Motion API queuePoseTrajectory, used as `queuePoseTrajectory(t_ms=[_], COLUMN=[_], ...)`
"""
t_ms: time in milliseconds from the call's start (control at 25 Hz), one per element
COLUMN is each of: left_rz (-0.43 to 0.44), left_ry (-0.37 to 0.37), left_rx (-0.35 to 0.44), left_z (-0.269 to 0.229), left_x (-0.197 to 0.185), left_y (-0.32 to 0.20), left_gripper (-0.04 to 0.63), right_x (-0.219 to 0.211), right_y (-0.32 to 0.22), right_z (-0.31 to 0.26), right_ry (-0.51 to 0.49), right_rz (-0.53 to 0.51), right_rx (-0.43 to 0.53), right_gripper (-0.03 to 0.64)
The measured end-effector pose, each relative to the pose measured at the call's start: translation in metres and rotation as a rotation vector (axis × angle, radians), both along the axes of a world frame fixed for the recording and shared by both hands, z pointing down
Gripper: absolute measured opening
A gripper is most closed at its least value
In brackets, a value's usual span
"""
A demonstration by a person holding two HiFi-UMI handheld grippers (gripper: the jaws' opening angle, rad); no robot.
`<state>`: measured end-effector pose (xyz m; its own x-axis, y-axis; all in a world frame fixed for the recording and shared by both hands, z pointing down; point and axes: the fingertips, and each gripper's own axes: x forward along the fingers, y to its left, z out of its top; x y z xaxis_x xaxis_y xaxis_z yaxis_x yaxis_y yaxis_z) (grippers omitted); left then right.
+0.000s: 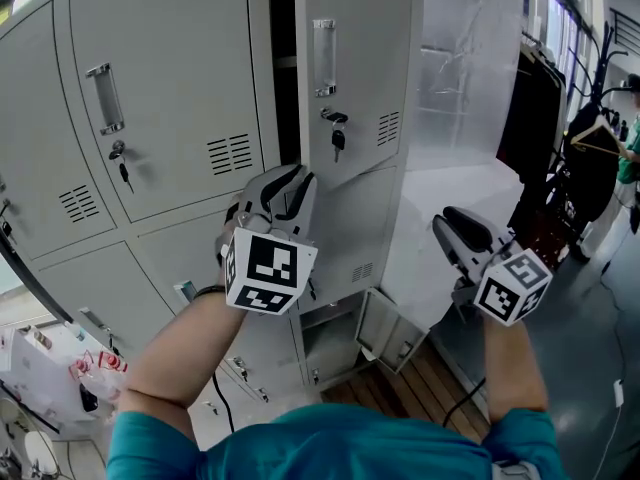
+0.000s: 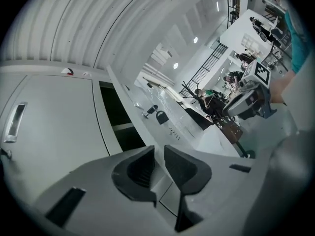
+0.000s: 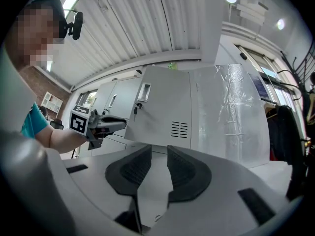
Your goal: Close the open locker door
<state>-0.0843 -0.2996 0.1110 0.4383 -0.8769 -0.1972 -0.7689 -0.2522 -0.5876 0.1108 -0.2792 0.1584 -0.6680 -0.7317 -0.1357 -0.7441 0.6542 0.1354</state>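
Note:
The open locker door (image 1: 352, 78) is grey, with a chrome handle and a key (image 1: 337, 133) hanging in its lock. It stands ajar, and a dark gap (image 1: 283, 58) shows at its left edge. My left gripper (image 1: 287, 190) is held up just below that gap, close to the door's lower left corner. Its jaws (image 2: 159, 151) are narrowly parted with nothing between them, and the door (image 2: 162, 127) lies ahead. My right gripper (image 1: 452, 230) hovers to the right, off the door. Its jaws (image 3: 159, 154) are slightly apart and empty, facing the door (image 3: 162, 117).
Closed lockers (image 1: 160, 98) fill the left. A small lower locker door (image 1: 385, 333) hangs open near the floor. The cabinet's side is plastic-wrapped (image 1: 465, 78). A rack of dark clothes (image 1: 545, 118) and a person (image 1: 630, 138) are at the far right. White bags (image 1: 60, 378) lie lower left.

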Motion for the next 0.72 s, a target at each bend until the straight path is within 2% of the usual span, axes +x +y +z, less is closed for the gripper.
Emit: queuePoseTrajectory(t_ms=[80, 240, 320, 720], left_rz=[0.003, -0.037, -0.070, -0.187], left_ry=[-0.027, -0.181, -0.229, -0.288], left_rx=[0.034, 0.072, 0.068, 0.035], left_z=[-0.004, 0.004, 0.009, 0.009], left_x=[0.002, 0.018, 0.020, 0.004], left_y=[0.004, -0.001, -0.010, -0.044], left_gripper=[0.072, 0.072, 0.072, 0.071], right_x=[0.000, 0.000, 0.000, 0.000], right_y=[0.000, 0.000, 0.001, 0.002], right_z=[0.000, 0.003, 0.005, 0.008], right_ry=[0.000, 0.000, 0.000, 0.000], right_rz=[0.002, 0.006, 0.007, 0.006], right_rx=[-0.001, -0.007, -0.008, -0.016], right_gripper=[0.087, 0.087, 0.087, 0.087])
